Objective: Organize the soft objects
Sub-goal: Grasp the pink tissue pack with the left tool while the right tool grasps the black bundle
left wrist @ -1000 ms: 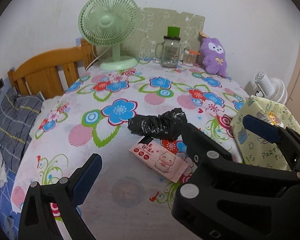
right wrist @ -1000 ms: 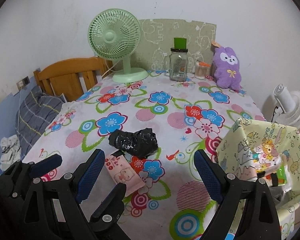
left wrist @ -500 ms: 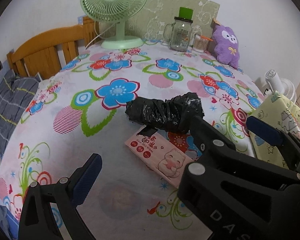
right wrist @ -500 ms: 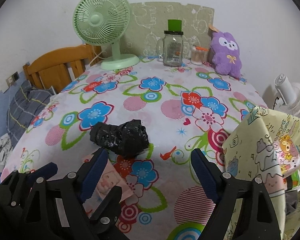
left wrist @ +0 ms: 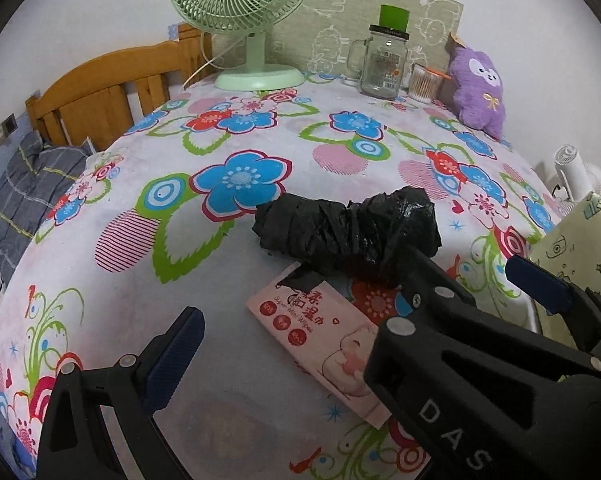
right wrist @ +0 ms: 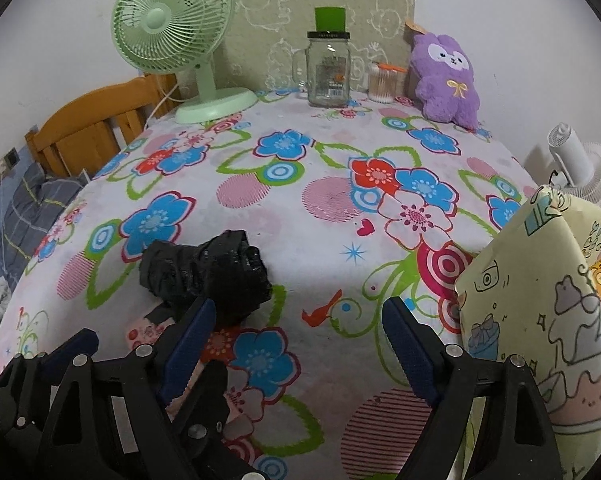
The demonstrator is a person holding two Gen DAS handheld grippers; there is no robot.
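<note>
The left gripper (left wrist: 300, 344) is spread wide and holds nothing; the pink wipes pack (left wrist: 320, 336) lies flat between its fingers on the flowered cloth (left wrist: 132, 240). Just ahead of it lies the black bag roll (left wrist: 344, 232), one end over the pack's far corner. The right gripper (right wrist: 296, 328) is also wide open and empty, over bare cloth, with the roll just beyond its left finger (right wrist: 188, 336). A yellow bag (right wrist: 540, 320) stands right of it. Far ahead sit a fan (right wrist: 172, 24), jar (right wrist: 327, 72) and purple plush (right wrist: 448, 80).
</note>
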